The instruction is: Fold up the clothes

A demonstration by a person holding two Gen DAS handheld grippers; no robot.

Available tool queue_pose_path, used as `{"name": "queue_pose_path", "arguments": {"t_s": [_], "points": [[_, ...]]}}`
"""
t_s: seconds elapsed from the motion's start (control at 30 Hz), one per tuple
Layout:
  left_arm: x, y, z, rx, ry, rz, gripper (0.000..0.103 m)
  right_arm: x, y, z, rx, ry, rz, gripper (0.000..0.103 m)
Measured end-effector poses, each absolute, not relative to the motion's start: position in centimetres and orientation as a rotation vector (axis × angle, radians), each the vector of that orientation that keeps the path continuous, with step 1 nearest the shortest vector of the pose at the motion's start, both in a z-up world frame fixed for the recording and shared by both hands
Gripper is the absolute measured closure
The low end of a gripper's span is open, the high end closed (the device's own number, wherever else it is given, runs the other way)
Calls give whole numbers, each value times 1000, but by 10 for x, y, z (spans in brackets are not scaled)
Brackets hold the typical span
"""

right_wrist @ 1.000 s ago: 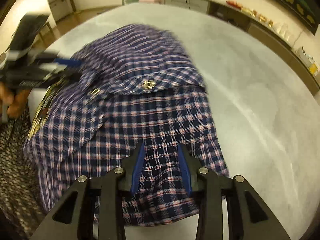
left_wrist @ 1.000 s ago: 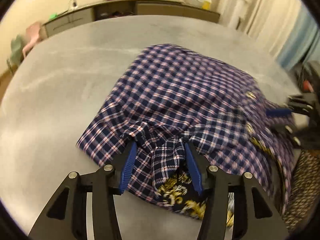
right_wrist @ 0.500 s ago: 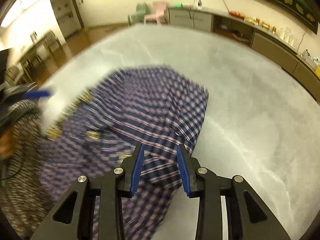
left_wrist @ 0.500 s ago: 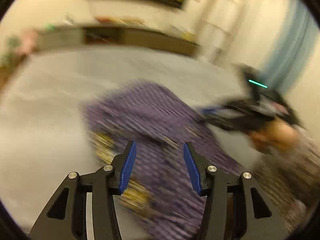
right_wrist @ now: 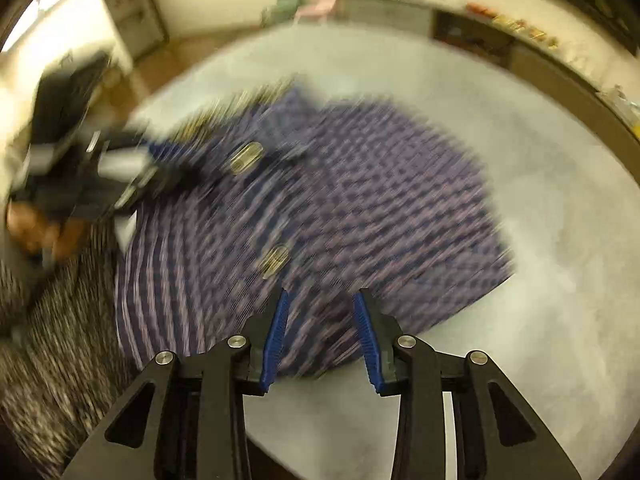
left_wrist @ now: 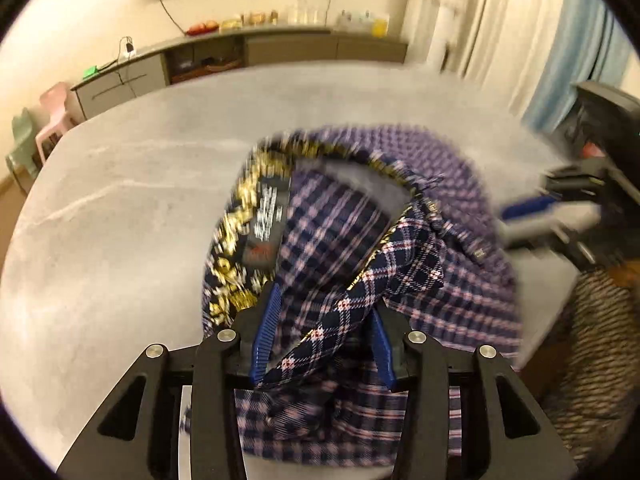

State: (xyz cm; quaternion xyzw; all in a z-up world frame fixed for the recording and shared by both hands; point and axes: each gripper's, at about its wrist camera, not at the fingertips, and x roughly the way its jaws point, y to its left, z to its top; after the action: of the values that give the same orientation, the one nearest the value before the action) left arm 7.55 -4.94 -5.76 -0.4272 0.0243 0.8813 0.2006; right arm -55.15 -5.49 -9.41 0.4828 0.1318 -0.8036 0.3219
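- Left wrist view is showing a navy, pink and white checked shirt (left_wrist: pixel 404 240) lying rumpled on the grey marbled table (left_wrist: pixel 120 208), its gold-patterned lining turned out.
- The left gripper (left_wrist: pixel 324 332), angled downward, has just been closing, a checked fold between its blue pads, seemingly pinched.
- The right gripper (right_wrist: pixel 320 336) is hovering parted over the blurred shirt's near edge.

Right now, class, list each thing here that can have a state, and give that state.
Plaid shirt: crumpled on the table, collar open, label showing.
Left gripper: fingers just been closing, plaid fabric between them.
Right gripper: fingers apart over the shirt's near edge; picture too blurred to tell a grip.
Table: bare grey around the shirt.
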Motion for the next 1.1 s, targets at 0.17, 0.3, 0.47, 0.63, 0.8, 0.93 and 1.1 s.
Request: {"name": "queue_pose_path", "arguments": {"t_s": [0.17,0.3,0.47,0.63,0.8,0.93,1.1], "points": [[66,-57,-71,-1274,96,2406,55,-661,-60,-143,1243,301,-2159,66],[58,-66,-76,-1304,99,2386,53,-724,-81,-215,1287,394,-2165,65],[49,-71,-59,-1274,91,2376,53,-772,-118,-269,1309,434,-2219,65],[73,-99,-23,-1149,-37,2366,44,-798,-137,-313,1329,381,-2208,64],[98,-82,-16,-1094,-171,2214,44,-846,-165,-361,1318,392,-2223,60],[90,-37,-58,-1266,36,2107,45,-849,-190,-382,1376,403,-2233,60],[48,-69,-68,-1373,77,2252,70,-846,-233,-421,1439,483,-2191,57]]}}
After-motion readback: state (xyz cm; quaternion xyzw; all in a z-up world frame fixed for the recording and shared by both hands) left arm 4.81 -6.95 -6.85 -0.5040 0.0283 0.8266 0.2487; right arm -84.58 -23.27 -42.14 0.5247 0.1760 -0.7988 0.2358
